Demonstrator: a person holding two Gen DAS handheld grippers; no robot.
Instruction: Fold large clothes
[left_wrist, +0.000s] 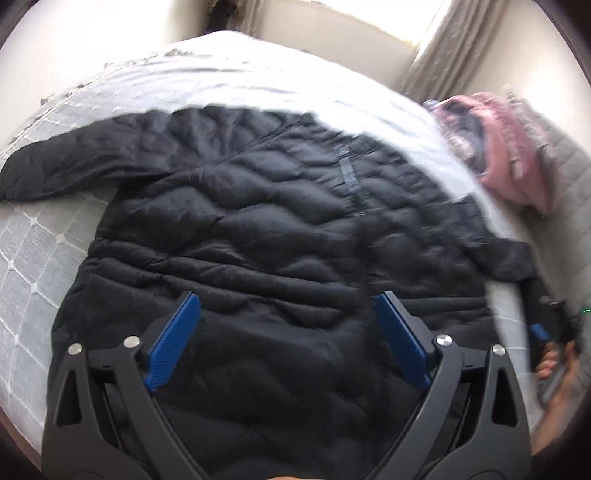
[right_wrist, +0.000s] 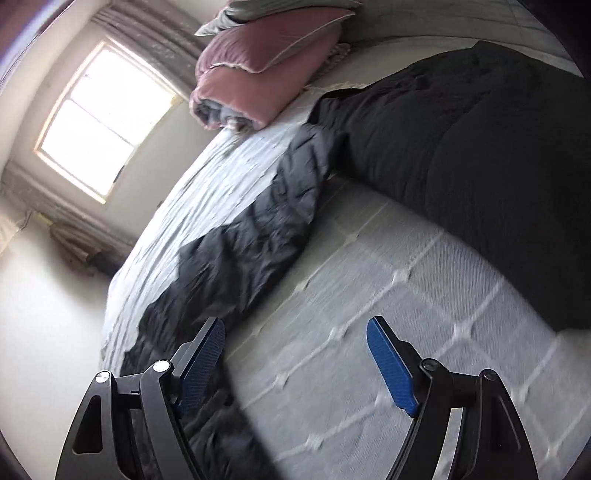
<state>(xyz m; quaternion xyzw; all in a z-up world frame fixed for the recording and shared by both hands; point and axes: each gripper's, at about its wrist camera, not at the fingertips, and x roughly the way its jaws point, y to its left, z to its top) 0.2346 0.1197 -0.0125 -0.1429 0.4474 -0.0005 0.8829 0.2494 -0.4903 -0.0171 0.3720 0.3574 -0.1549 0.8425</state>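
We see the black puffer jacket (left_wrist: 266, 229) lying spread on the bed (left_wrist: 40, 243). Our left gripper (left_wrist: 288, 306) hangs wide above its body, holding nothing. Our right gripper (right_wrist: 295, 332) is wide too, empty, beside one sleeve (right_wrist: 251, 243).

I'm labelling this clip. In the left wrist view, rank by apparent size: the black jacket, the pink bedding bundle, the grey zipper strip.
1. Black jacket, filling most of the view.
2. Pink bedding bundle, farther back, so likely bigger than it looks.
3. Grey zipper strip, clearly smallest.
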